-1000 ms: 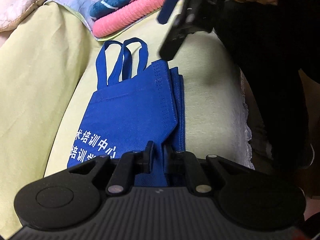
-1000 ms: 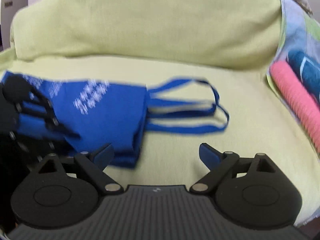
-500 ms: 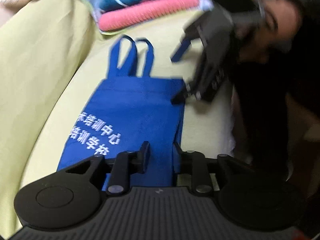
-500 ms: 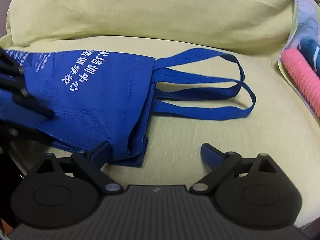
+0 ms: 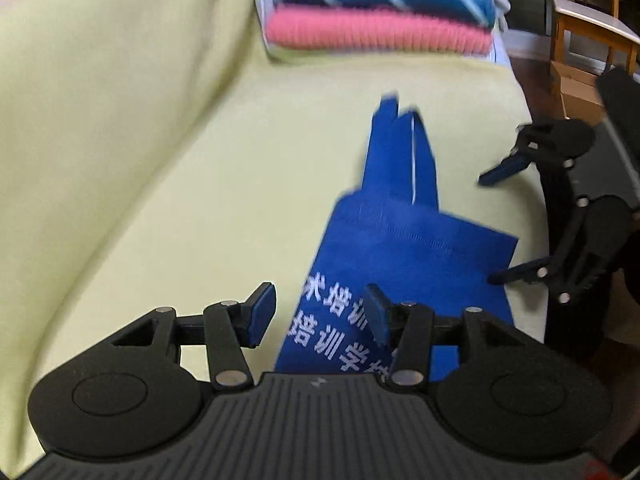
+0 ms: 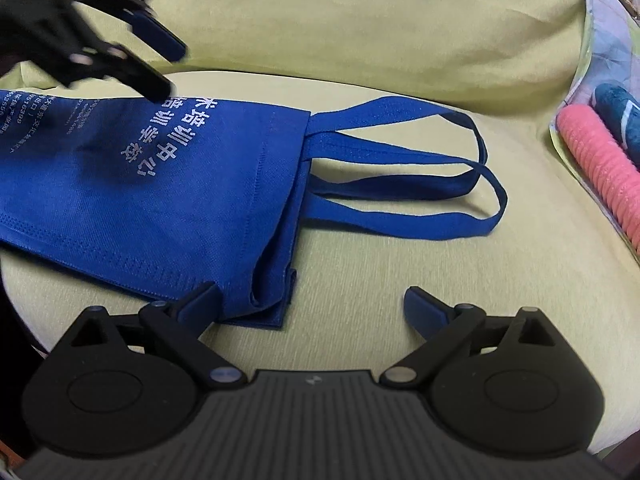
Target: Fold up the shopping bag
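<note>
A: Where is the bag at this moment?

B: The blue non-woven fabric shopping bag [image 6: 168, 200] with white printed characters lies flat on the yellow-green cushioned sofa seat [image 6: 400, 280]. Its two long blue strap handles [image 6: 420, 184] lie on the seat and point toward a pile of folded textiles [image 5: 380, 12], a pink ribbed one below a dark blue patterned one, at the end of the sofa.

A: And the left gripper?

B: The left gripper [image 5: 316, 312] is above the printed end of the bag. Its jaws are opening, and there is nothing pinched between the blue pads; the bag is only seen behind them. In the right wrist view this gripper is blurred and I cannot tell if it touches the cloth.

A: What about the right gripper?

B: The right gripper [image 6: 312, 304] has its jaws spread wide and it holds nothing. It is near the lower corner of the bag's mouth, and one blue fingertip [image 6: 200, 300] is just beside the folded edge there. I cannot tell if they touch.

A: Anything else in view?

B: A wooden chair [image 5: 592, 28] stands beyond the sofa.
</note>
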A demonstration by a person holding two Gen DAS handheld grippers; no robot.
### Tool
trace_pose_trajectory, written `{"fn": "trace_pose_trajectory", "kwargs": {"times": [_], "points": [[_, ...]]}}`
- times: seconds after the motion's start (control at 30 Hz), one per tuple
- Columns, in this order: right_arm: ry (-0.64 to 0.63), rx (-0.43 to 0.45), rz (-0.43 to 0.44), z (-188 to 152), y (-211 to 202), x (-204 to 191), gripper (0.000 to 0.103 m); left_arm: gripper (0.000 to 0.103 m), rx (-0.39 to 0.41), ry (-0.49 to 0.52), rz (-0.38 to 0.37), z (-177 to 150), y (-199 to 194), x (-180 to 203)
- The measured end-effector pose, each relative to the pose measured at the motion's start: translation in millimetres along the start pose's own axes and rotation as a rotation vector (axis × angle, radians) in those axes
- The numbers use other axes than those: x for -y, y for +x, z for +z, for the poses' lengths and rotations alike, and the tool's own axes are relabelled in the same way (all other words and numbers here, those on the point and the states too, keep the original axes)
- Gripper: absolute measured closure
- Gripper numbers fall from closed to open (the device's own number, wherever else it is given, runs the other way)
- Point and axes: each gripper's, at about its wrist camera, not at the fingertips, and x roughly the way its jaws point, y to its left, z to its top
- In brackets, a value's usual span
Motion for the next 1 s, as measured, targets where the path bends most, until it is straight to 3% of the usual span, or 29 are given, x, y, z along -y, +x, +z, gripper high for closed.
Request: {"fn": "trace_pose_trajectory", "kwargs": {"times": [0.2,0.33,0.43,0.47,0.5,0.83,1.0], "points": [[0.016,0.006,0.011,-2.9,0.0,3.6,0.006,0.049,-0.162,-0.069,-0.194,2.9,49.9,-31.7],[0.022,0.013,0.018,-4.2,0.0,6.2,0.006,0.054,-0.201,-0.118,-0.307,1.7,62.6,-41.0],[0.032,0.016,0.028,-4.5,-0.5,9.1,0.006,0.080,-0.183,-0.140,-0.307,0.1,60.7,-44.2],[0.035,0.018,0.031,-4.6,-0.7,9.9,0.006,0.096,-0.164,-0.144,-0.300,-1.0,57.1,-44.4],[0.039,0.021,0.034,-5.1,-0.3,11.0,0.006,0.100,-0.145,-0.145,-0.293,-3.0,53.1,-44.1],[0.196,0.032,0.110,-1.4,1.3,23.4,0.011,0.103,-0.067,-0.230,-0.226,-27.2,38.3,-39.5],[0.426,0.030,0.237,-3.8,-0.6,32.4,0.015,0.103,-0.073,-0.256,-0.214,-38.8,35.2,-42.7]]}}
